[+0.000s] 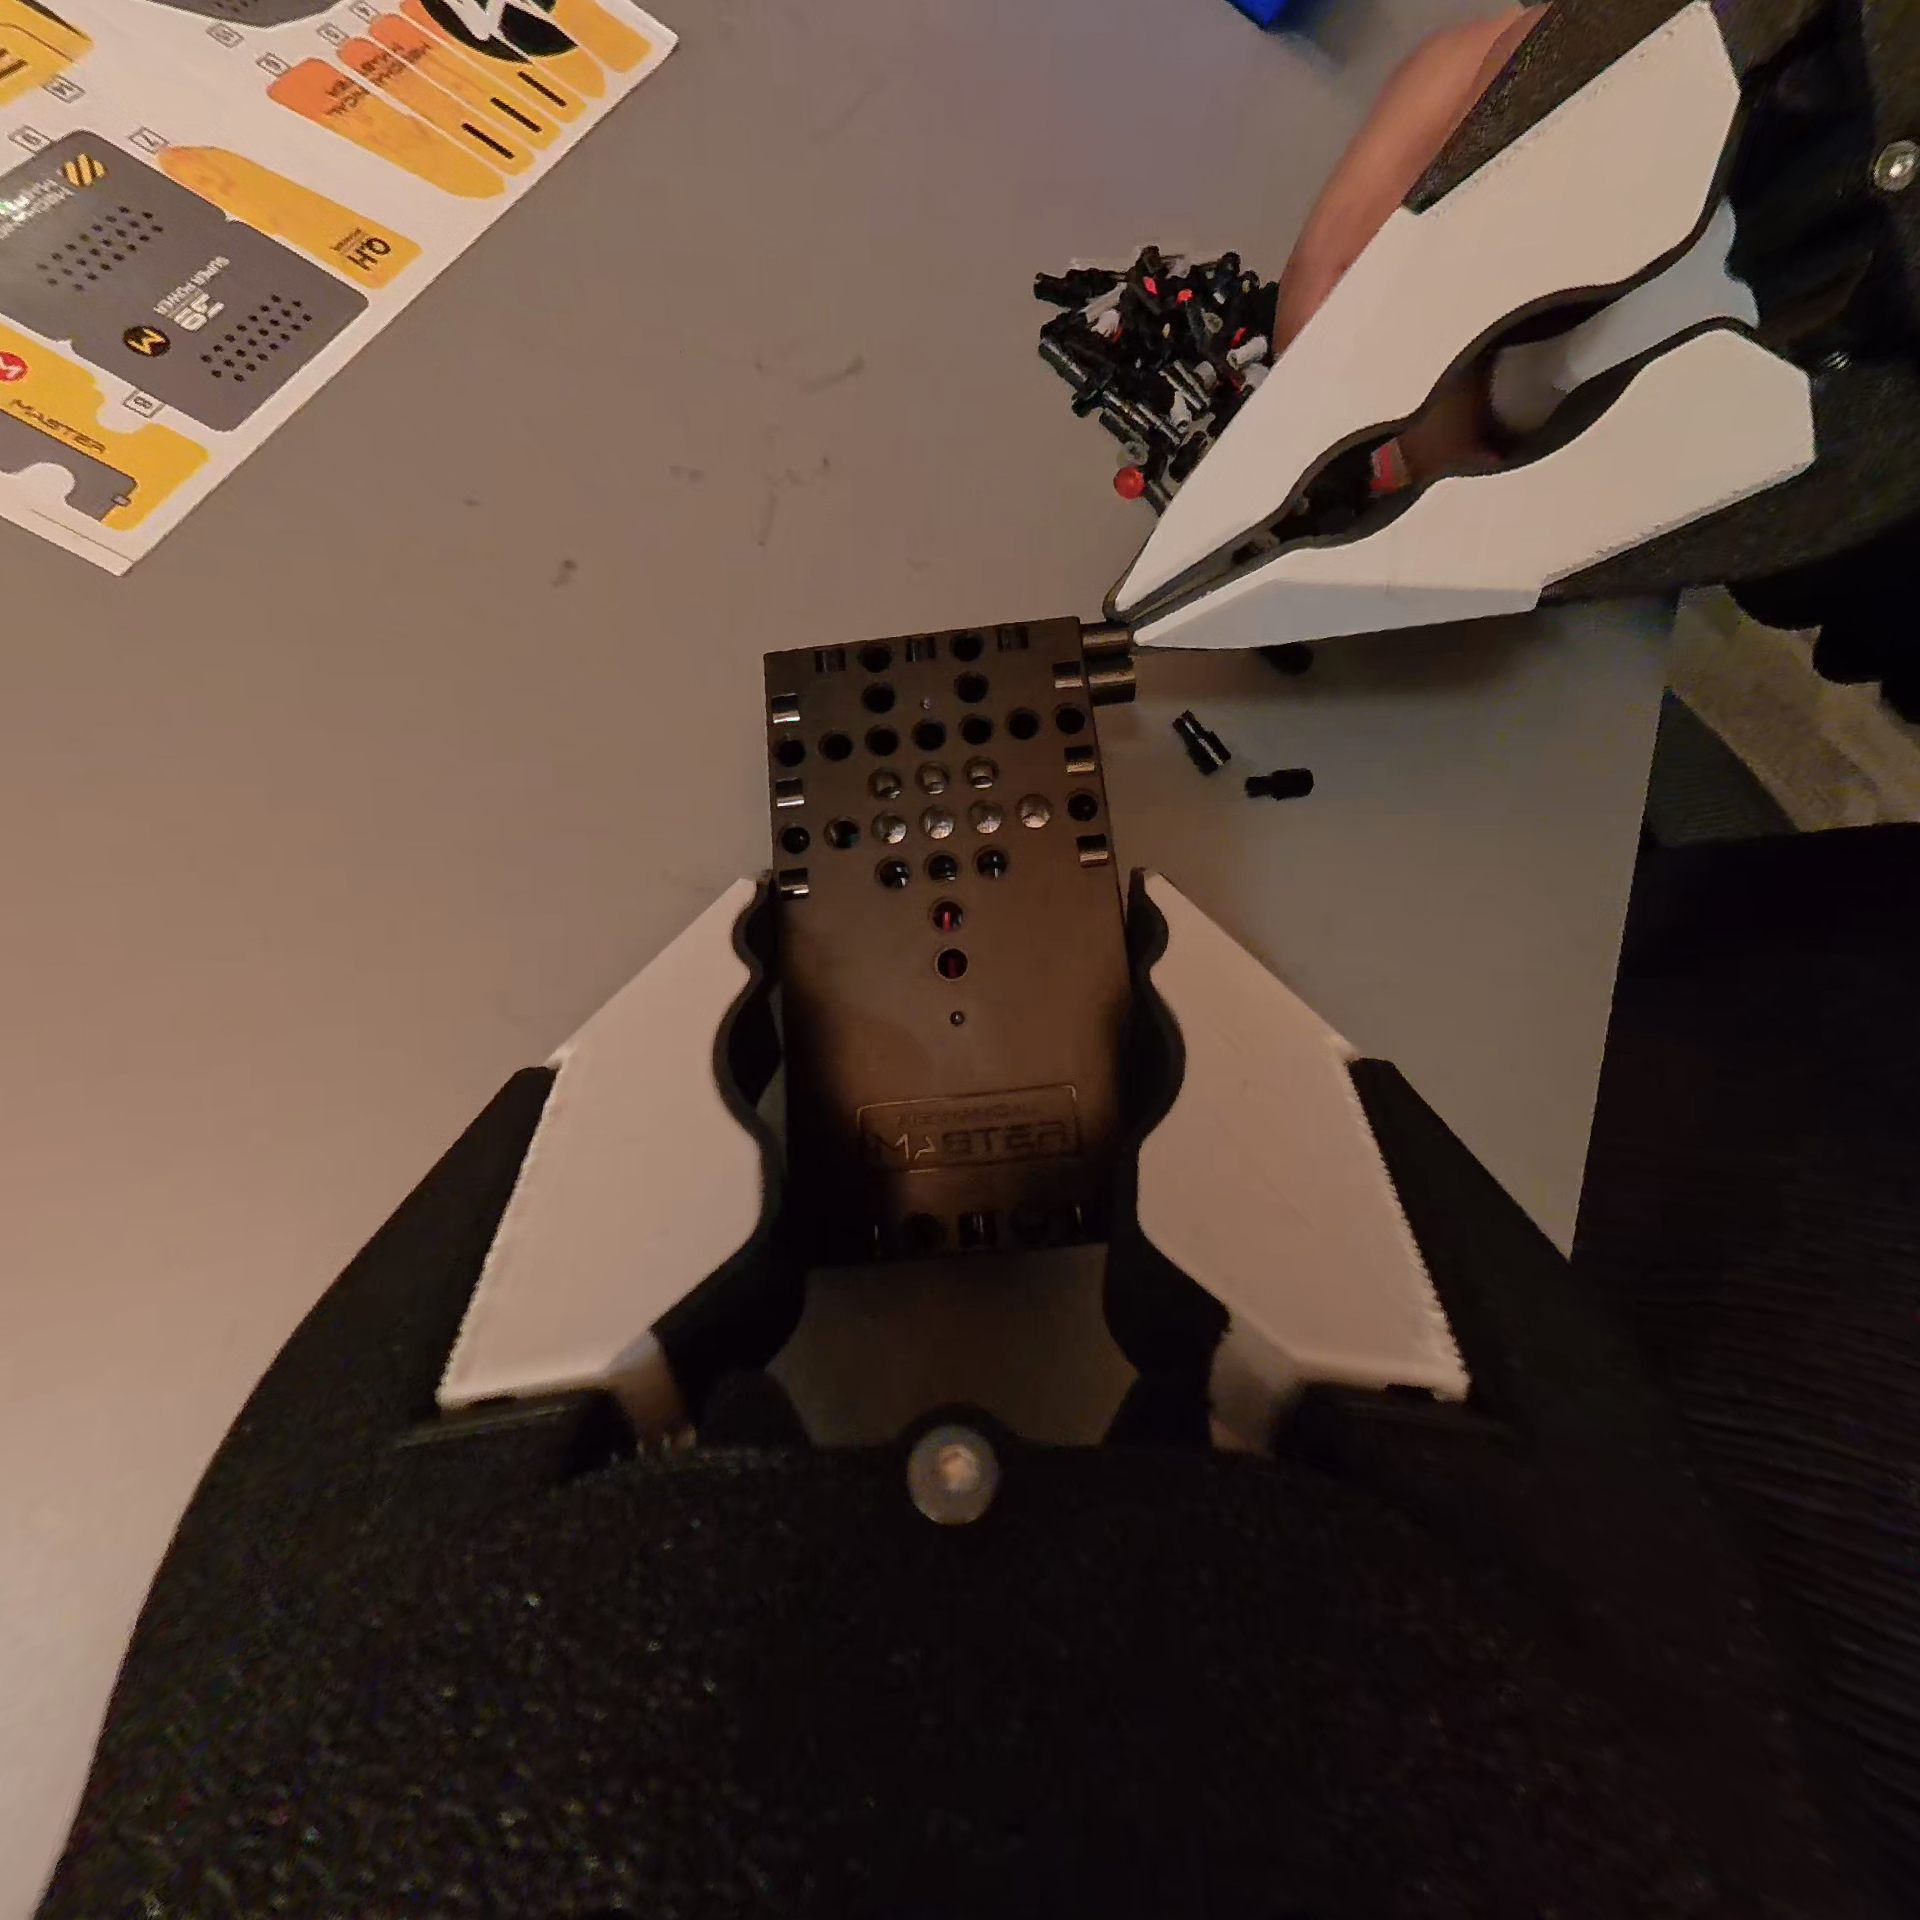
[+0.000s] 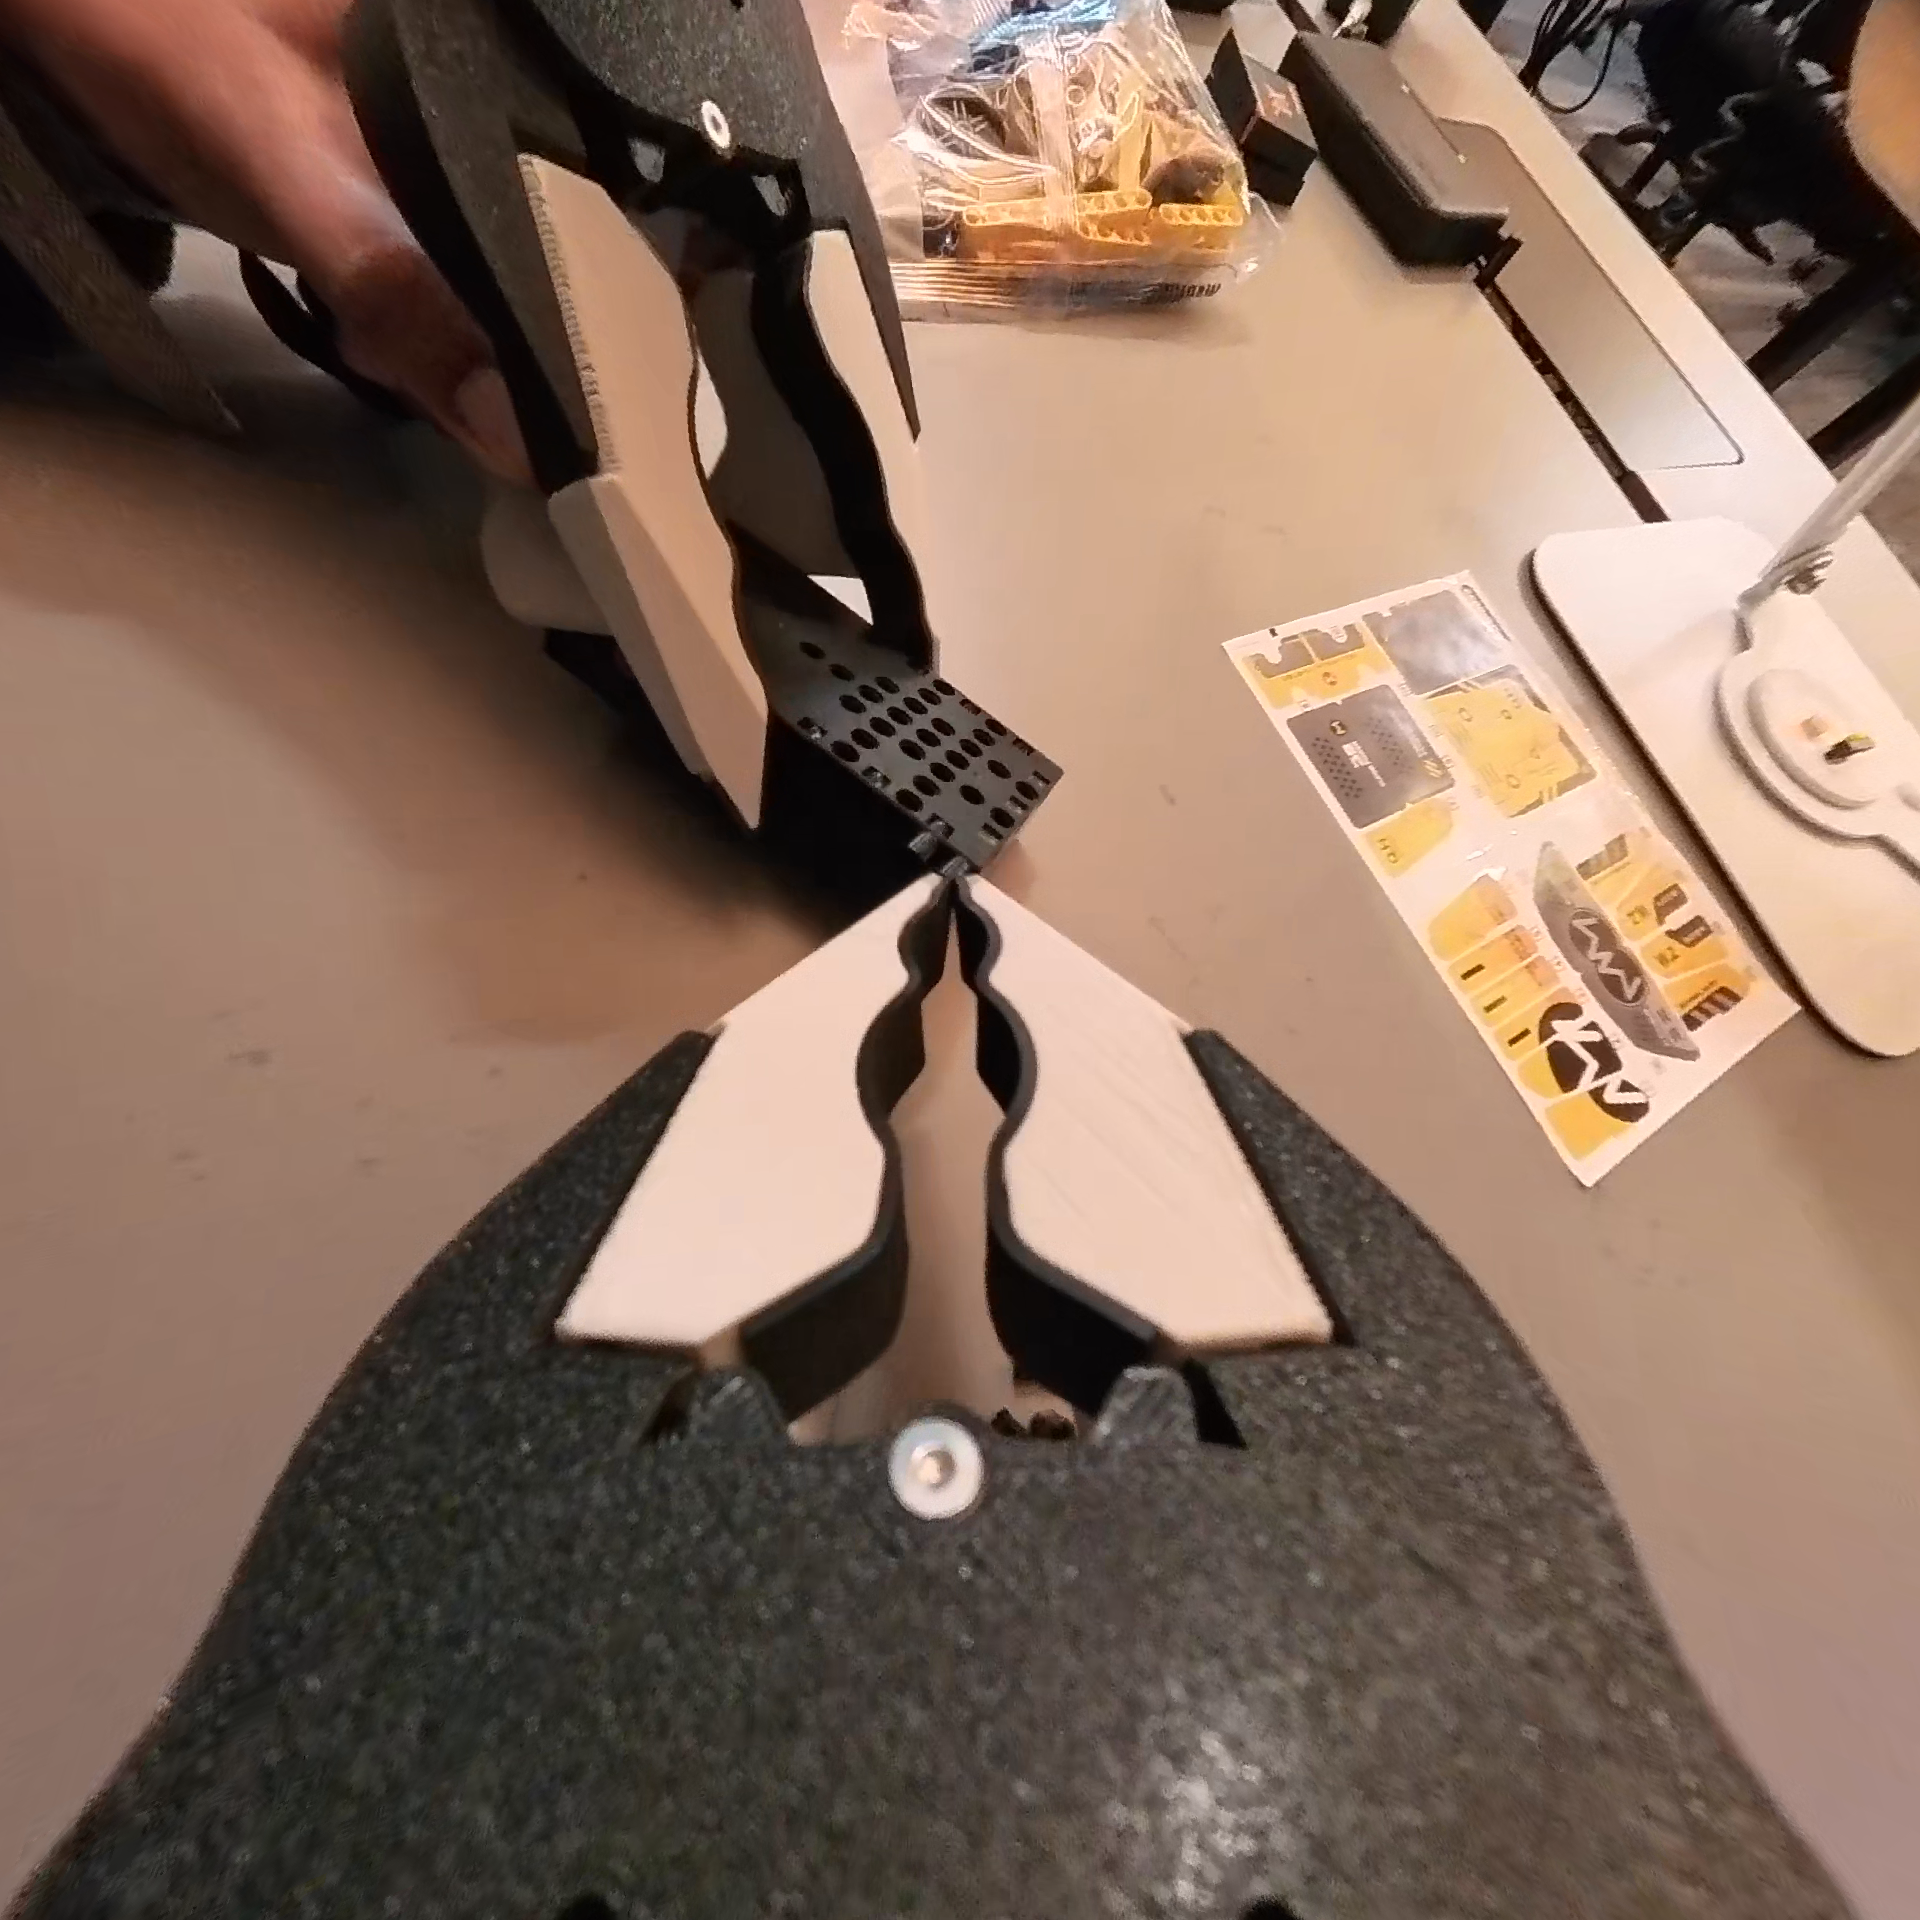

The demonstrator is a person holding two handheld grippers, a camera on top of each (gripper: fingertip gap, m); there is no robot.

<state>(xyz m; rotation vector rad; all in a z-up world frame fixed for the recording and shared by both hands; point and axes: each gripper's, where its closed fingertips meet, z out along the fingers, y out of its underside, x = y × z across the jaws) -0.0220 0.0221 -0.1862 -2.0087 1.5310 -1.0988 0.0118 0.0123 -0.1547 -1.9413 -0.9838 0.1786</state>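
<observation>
Grey tabletop carries a sticker sheet and a heap of small black pins. Left gripper clamps a black perforated block between its 2 fingers. Right gripper, tips nearly together, pinches a small black pin at the block's far corner; that pin is hard to make out.

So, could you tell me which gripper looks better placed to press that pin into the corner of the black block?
Probably the right gripper: its tips are closed at a small black pin on the perforated black block's far corner. The left gripper is occupied, clamped on the block's sides.
</observation>
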